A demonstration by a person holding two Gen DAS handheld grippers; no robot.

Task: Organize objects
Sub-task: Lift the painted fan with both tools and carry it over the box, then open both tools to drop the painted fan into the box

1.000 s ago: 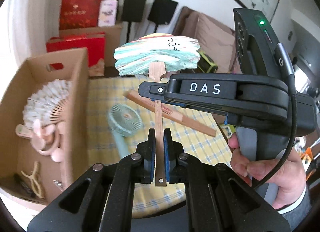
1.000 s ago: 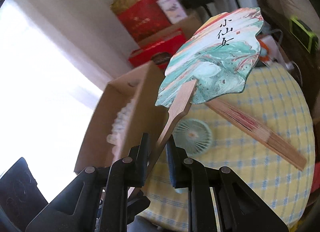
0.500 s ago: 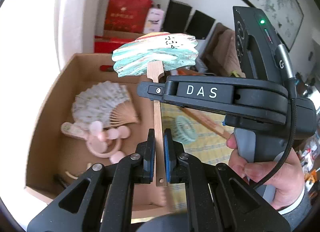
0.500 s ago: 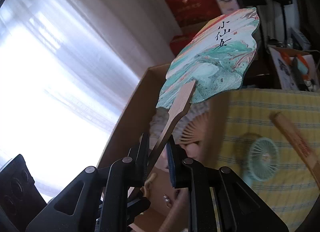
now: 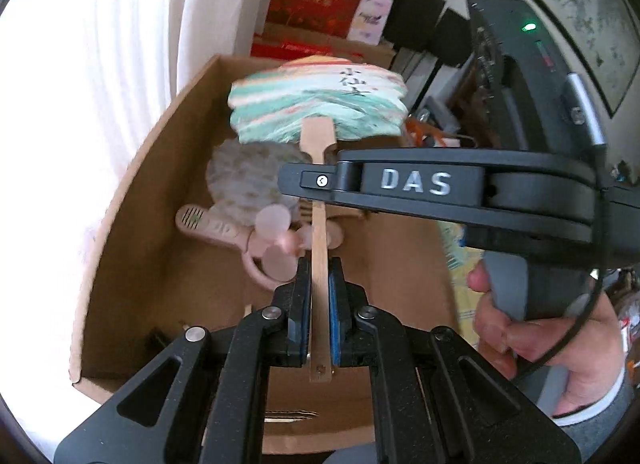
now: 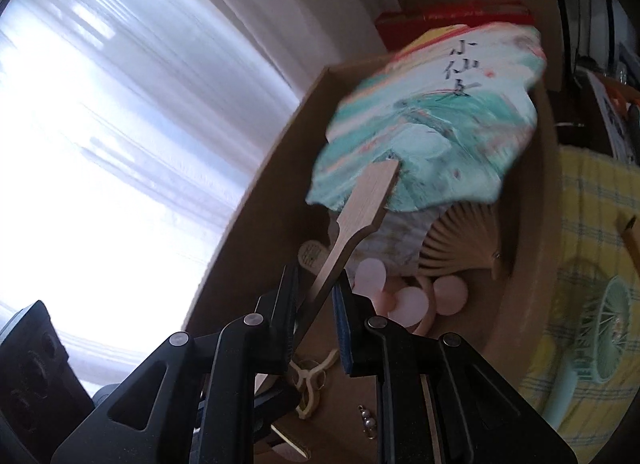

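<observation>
Swinging off the table, the painted fan now hangs over the cardboard box. Left gripper clamps its handle, and the right gripper also grips it. Lowering it in comes next.

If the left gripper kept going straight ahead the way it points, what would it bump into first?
Probably the pink handheld fan lying in the cardboard box, just beyond the left gripper that grips the painted paddle fan; depth is uncertain.

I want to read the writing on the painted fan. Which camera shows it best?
The right wrist view: the painted fan faces the camera, large, with its black characters clear. In the left wrist view the painted fan is tilted away, smaller and blurrier, and the other gripper crosses its handle.
</observation>
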